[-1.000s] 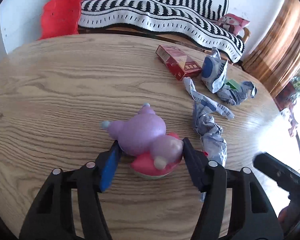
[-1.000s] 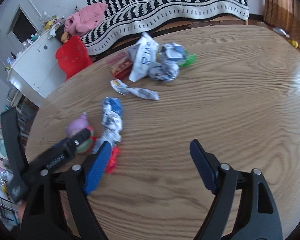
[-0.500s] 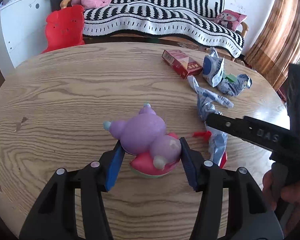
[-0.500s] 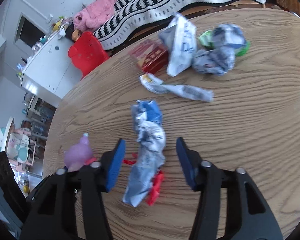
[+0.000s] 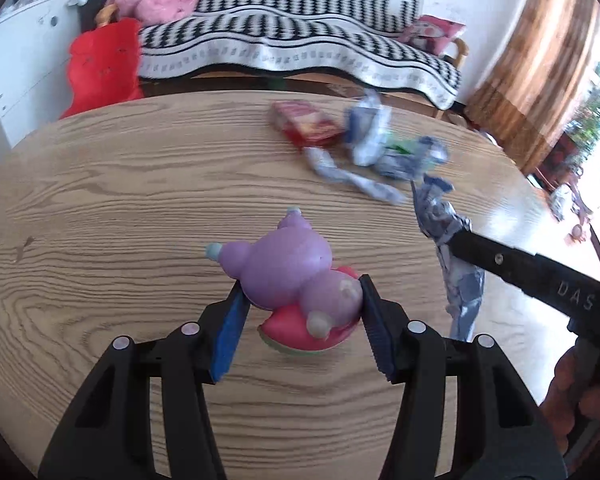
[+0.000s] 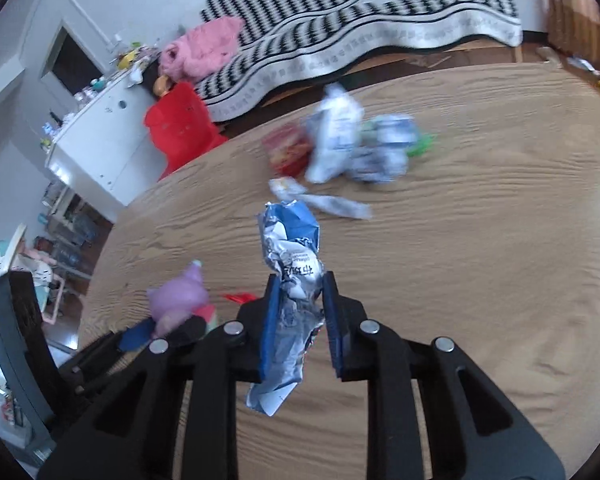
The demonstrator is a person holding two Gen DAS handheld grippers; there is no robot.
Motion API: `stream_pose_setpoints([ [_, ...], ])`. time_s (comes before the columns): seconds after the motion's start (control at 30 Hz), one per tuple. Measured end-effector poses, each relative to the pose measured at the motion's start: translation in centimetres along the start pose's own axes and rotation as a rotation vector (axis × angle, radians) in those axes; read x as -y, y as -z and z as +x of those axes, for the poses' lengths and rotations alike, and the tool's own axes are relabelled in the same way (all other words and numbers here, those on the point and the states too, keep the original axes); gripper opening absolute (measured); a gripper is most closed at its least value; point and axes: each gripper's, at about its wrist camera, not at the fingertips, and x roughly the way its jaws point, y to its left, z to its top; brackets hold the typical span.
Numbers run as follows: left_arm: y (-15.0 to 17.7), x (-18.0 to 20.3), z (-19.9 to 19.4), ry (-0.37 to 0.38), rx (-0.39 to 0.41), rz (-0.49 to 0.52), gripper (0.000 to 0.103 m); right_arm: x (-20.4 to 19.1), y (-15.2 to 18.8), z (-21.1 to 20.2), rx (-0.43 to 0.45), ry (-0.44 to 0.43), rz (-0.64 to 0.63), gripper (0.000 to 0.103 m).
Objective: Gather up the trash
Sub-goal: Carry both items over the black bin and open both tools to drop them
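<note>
- The right tool (image 6: 297, 312) is squeezing a long crinkled silver-and-blue wrapper (image 6: 290, 264). Its jaws have just been closing, and the wrapper is sitting tight between the blue pads.
- The wrapper is hanging just to the right of the purple toy (image 5: 288, 276), and its lower end is dangling free.
- The left tool (image 5: 300, 320) is gripping the purple toy, which is sitting on a pink-and-green base. The pads are pressing on both of its sides.
- The toy is sitting near the front of the wooden table (image 5: 120, 200).
- Farther back from the toy, more trash is lying together: a twisted wrapper (image 5: 352, 178), a white-and-blue bag (image 5: 366, 132), a crumpled ball (image 5: 414, 158) and a red box (image 5: 306, 126).
- Behind the table, a striped blanket (image 5: 284, 46) is covering a sofa.
</note>
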Motion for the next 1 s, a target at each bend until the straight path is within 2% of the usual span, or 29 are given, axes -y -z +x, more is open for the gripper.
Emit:
stream_pose_setpoints([
  [0.1, 0.4, 3.7, 0.0, 0.040, -0.003, 0.052, 0.054, 4.4, 1.2, -3.1, 0.017, 0.076, 0.031, 0.022],
  [0.3, 2.3, 14.2, -0.2, 0.161, -0.006, 0.186, 0.054, 14.1, 4.2, -10.4, 0.064, 0.238, 0.123, 0.022],
  [0.57, 6.8, 27.7, -0.8, 0.342, -0.028, 0.371, 0.054, 27.5, 11.2, -21.3, 0.134, 0.456, 0.276, 0.022],
  [0.7, 10.6, 34.3, -0.9, 0.436, -0.049, 0.500, 0.054, 33.3, 15.2, -24.8, 0.131, 0.519, 0.361, 0.022],
  [0.8, 13.5, 38.3, -0.9, 0.478, -0.068, 0.590, 0.054, 36.3, 17.5, -26.3, 0.110, 0.540, 0.402, 0.022],
  [1.0, 17.9, 43.9, 0.1, 0.521, -0.116, 0.713, 0.054, 42.0, 21.7, -27.1, 0.029, 0.555, 0.480, 0.022],
])
